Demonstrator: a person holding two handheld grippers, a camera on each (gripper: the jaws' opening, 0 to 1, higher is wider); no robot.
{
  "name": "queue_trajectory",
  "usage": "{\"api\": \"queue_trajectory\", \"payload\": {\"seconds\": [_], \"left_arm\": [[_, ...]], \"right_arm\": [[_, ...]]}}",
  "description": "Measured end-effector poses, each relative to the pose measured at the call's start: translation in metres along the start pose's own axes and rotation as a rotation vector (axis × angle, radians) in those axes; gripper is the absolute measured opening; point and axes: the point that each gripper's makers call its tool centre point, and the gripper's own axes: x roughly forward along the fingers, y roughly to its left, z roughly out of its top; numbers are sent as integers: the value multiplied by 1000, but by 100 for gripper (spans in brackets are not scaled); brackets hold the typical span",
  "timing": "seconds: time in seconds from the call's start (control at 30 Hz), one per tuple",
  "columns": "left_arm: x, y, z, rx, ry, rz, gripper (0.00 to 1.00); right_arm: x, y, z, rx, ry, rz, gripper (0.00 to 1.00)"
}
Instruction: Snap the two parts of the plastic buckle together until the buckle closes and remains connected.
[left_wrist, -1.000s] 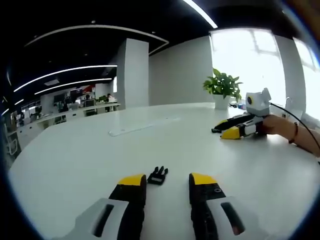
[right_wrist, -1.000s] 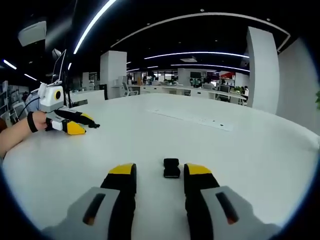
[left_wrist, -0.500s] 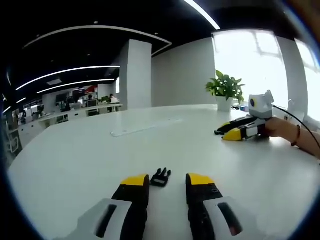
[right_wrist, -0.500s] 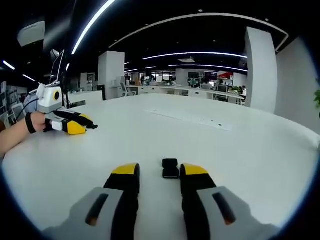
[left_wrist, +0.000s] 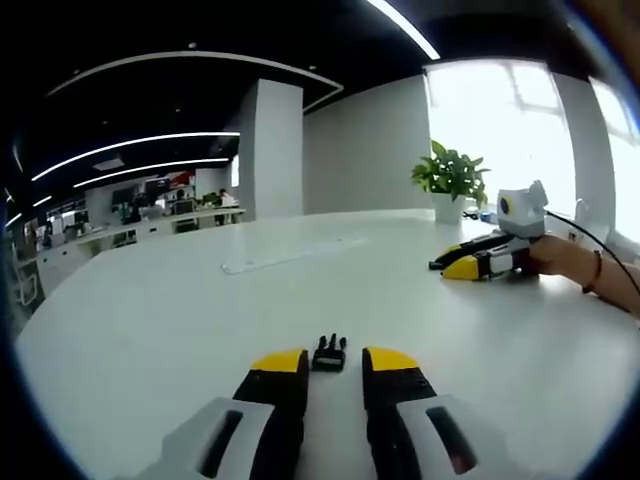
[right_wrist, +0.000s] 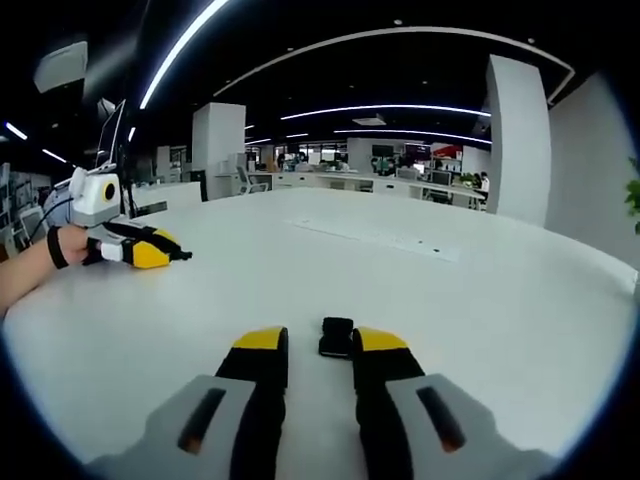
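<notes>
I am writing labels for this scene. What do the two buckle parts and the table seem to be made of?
Pronged buckle part: probably black plastic, matte, thin moulded prongs.
Socket buckle part: likely the same, dull blocky shell.
Table: smooth white top, faint sheen; laminate or painted, I cannot tell.

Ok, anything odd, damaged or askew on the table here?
Nothing stands out. The pronged buckle half and the socket half each lie intact on the white table, just ahead of the left gripper and right gripper.
</notes>
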Motion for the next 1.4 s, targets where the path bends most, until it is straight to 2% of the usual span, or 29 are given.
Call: {"api": "queue_trajectory", "payload": {"seconds": [0.8,0.9,1.4], "left_arm": [[3,0,1,-3,-9,8,16],[3,0,1,-3,-8,8,16],[1,-5,-1,-1,-2,-6,12]], "right_arm": [[-5,0,-3,9,8,-47,17],[-6,0,-4,9,12,-49,13],[-4,0,-3,4,10,-47,13]]}}
